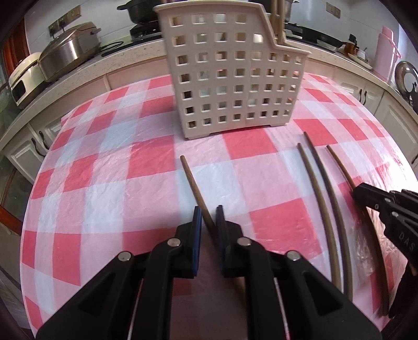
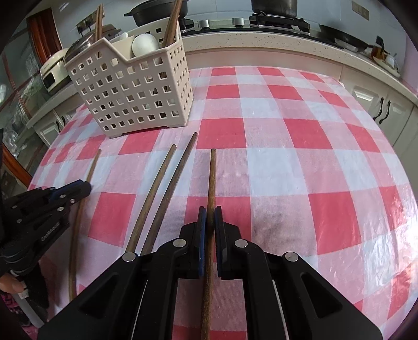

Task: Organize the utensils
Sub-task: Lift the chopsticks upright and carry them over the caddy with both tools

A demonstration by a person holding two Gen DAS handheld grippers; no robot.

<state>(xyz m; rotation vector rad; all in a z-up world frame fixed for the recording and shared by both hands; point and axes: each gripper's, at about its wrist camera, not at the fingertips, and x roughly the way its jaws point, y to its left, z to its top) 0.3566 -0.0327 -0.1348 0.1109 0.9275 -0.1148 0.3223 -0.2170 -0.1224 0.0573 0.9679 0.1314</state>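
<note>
Several brown wooden chopsticks lie on the red-and-white checked tablecloth (image 1: 104, 167). My left gripper (image 1: 209, 209) is shut on the leftmost chopstick (image 1: 190, 177), which crosses its blue pads at a slant. My right gripper (image 2: 210, 209) is shut on the rightmost chopstick (image 2: 212, 172), which runs straight between its pads. Each wrist view also shows the other hand's tool: the right gripper (image 1: 356, 191) and the left gripper (image 2: 87, 187). Two loose chopsticks (image 2: 157, 183) lie side by side between them. A beige perforated utensil basket (image 1: 235, 78) (image 2: 130, 91) stands behind and holds upright chopsticks and a white spoon.
Beyond the table runs a kitchen counter (image 2: 261, 41) with a steel electric cooker (image 1: 68, 52), a black pan (image 2: 154, 13) and a stove. A pink flask (image 1: 384, 52) stands at the far right. White cabinets (image 2: 386, 109) flank the table. A hand (image 2: 7, 285) shows at the left edge.
</note>
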